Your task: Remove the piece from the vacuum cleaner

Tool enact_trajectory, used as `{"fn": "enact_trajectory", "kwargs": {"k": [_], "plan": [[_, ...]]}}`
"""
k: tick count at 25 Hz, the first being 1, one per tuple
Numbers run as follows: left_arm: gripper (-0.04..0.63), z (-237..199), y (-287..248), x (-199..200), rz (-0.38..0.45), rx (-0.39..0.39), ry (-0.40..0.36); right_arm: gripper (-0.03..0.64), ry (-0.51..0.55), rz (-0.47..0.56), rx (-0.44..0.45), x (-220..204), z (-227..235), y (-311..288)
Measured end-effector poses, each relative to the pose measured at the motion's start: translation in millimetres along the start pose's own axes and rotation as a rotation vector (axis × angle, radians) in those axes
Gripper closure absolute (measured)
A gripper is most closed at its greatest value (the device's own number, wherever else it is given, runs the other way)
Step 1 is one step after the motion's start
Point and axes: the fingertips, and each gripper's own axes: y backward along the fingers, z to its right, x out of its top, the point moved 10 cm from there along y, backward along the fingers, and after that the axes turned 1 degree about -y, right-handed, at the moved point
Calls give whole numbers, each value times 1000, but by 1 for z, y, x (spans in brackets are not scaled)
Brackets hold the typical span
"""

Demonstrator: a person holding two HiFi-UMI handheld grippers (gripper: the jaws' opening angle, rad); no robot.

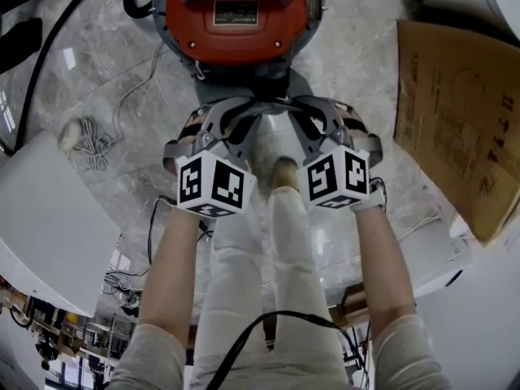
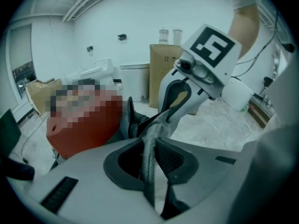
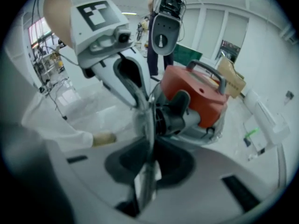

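Observation:
A red vacuum cleaner [image 1: 236,15] stands on the marble floor at the top of the head view. Its dark grey connector piece [image 1: 272,104] sticks out of the front toward me. My left gripper [image 1: 248,116] comes in from the left and my right gripper [image 1: 296,114] from the right, fingertips meeting at the piece's end. In the left gripper view the narrowed jaws [image 2: 156,122] end at the dark piece [image 2: 135,122]. The right gripper view has its jaws [image 3: 148,111] pinched at the ribbed piece [image 3: 175,115] in front of the vacuum [image 3: 201,97]. The exact contact is partly hidden.
A cardboard box [image 1: 455,120] leans at the right. A bundled white cord [image 1: 85,140] and a black hose [image 1: 36,71] lie on the floor at the left, beside a white panel [image 1: 41,218]. My legs in white trousers [image 1: 268,250] stand just below the grippers.

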Motion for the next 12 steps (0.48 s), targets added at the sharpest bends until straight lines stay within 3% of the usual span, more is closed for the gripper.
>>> {"fn": "enact_trajectory", "kwargs": {"k": [4,7,9,12], "plan": [[544,0,-2,-8,-20,45,159,574,111,-36,-9,14,-6,8],[549,0,-4,-15,-29,36,247,574,241,-66,-16,24,-8,11],[554,0,-3,-18,-33,15,267,575,286,-75,-13,24,-8,10],[555,2,2,-13,-53,-9,218,575,213,-55,16,16,-3,6]]}}
